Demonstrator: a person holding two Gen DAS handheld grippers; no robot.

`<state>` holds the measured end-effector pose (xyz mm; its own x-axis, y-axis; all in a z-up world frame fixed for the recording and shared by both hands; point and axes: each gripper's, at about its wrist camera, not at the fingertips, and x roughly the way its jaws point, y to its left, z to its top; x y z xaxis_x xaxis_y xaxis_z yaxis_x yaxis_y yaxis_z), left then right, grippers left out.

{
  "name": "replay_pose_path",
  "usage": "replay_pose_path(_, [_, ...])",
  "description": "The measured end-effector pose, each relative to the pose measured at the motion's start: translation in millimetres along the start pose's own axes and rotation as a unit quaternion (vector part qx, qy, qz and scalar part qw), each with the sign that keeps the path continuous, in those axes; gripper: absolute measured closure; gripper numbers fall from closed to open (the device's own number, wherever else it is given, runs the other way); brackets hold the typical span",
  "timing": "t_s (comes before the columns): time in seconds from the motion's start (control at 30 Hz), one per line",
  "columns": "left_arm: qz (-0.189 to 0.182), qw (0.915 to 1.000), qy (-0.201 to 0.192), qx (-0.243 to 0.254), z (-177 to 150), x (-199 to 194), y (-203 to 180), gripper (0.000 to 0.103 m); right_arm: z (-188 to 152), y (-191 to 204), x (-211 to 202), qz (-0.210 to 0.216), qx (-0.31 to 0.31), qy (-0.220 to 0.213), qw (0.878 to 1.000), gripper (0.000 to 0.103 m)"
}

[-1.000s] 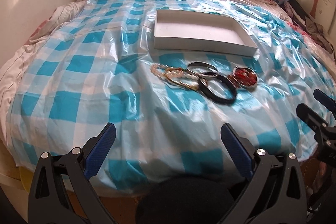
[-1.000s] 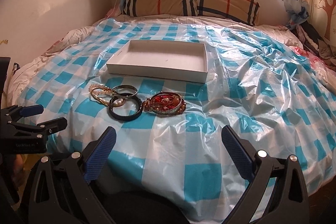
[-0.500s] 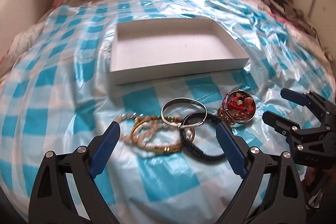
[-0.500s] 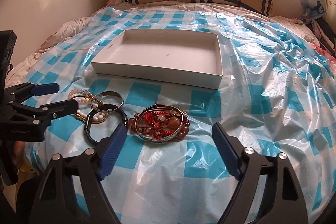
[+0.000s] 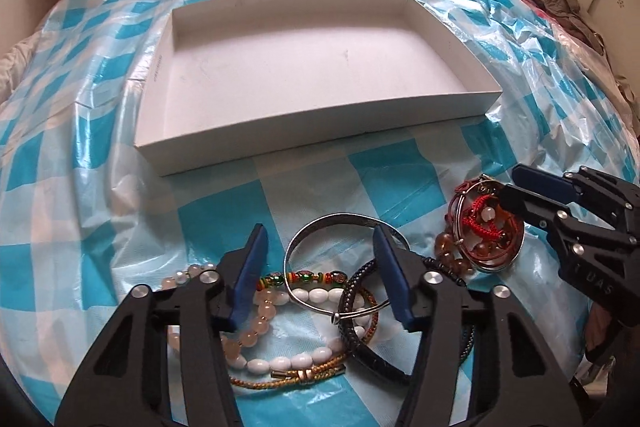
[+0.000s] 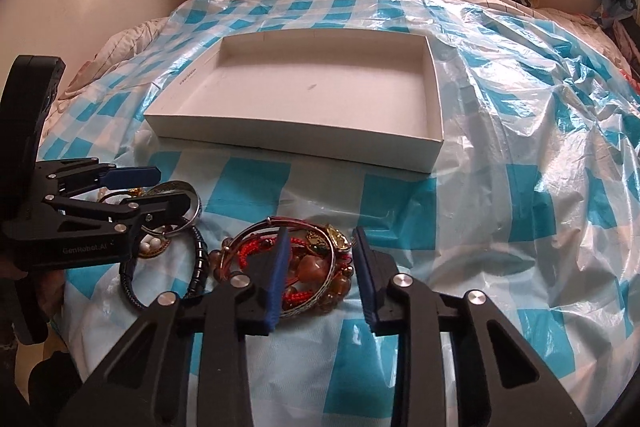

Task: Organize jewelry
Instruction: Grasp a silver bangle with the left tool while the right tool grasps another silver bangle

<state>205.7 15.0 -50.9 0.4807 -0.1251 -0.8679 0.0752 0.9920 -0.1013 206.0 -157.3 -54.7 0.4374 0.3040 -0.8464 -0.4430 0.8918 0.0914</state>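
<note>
Straddling the silver bangle [image 5: 344,259], the left gripper [image 5: 320,259] keeps its fingers spread; the right gripper [image 6: 320,259] spreads its fingers around the red beaded bracelets [image 6: 304,267]. Beyond both fingertips lies the white box [image 5: 312,135] on the bed [image 6: 520,187].

Bracelets [image 5: 320,291] lie heaped just before the empty white box [image 5: 320,67].

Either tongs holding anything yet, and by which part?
Nothing held. Left tongs are open around the silver bangle; right tongs are open around the red bracelet cluster.
</note>
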Motion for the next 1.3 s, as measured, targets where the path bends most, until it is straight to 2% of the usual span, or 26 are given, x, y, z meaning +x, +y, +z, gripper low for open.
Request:
replay_pose_path(0.07, [0.000,1.0000,0.002,0.008,-1,2,-2,0.073,-2,0,3,0.006,0.000,0.002,1.000,0.085])
replay_pose_path(0.1, [0.012,0.9998,0.003,0.017,-2,4,-5,0.080,-2,1,3,0.007,-0.001,-0.001,1.000,0.088])
replay_pose_path(0.17, [0.011,0.9997,0.003,0.021,-3,3,-6,0.096,-2,-1,-2,0.007,0.004,-0.010,1.000,0.097])
replay_pose_path(0.47, [-0.011,0.9990,-0.042,0.008,-9,-41,-5,0.098,-3,-3,-46,0.015,0.021,-0.069,0.997,0.101])
replay_pose_path(0.6, [-0.007,0.9983,-0.057,0.010,-9,-55,-7,0.098,-3,-3,-41,0.017,0.019,-0.049,0.998,0.100])
replay_pose_path(0.63, [-0.003,0.9982,-0.060,0.010,-9,-56,-7,0.098,-3,-5,-35,0.021,0.022,-0.037,0.999,0.094])
replay_pose_path(0.67, [0.001,0.9981,-0.061,0.010,-9,-57,-7,0.098,-4,-4,-32,0.021,0.021,-0.031,0.999,0.057])
replay_pose_path(0.7, [0.004,0.9981,-0.061,0.007,-10,-57,-6,0.098,-6,-2,-33,0.013,0.017,-0.040,0.999,0.026])
replay_pose_path(0.83, [0.006,0.9983,-0.058,-0.006,-14,-54,1,0.098,-11,15,-32,0.019,-0.023,-0.042,0.999,0.025])
replay_pose_path(0.97, [0.004,0.9984,-0.055,-0.013,-18,-51,4,0.098,-17,37,-20,-0.013,-0.090,-0.027,0.995,0.025])
replay_pose_path(1.13, [0.000,0.9982,-0.059,-0.012,-18,-54,3,0.098,-23,49,-7,-0.031,-0.139,-0.012,0.990,0.025])
replay_pose_path(1.17, [0.000,0.9981,-0.060,-0.013,-17,-54,3,0.098,-23,50,-2,-0.034,-0.148,-0.008,0.988,0.028])
replay_pose_path(1.2, [-0.001,0.9980,-0.061,-0.014,-17,-54,3,0.098,-22,49,3,-0.035,-0.150,-0.001,0.988,0.037])
replay_pose_path(1.3, [0.000,0.9978,-0.064,-0.015,-15,-57,2,0.098,-17,39,4,-0.015,-0.127,-0.001,0.992,0.037])
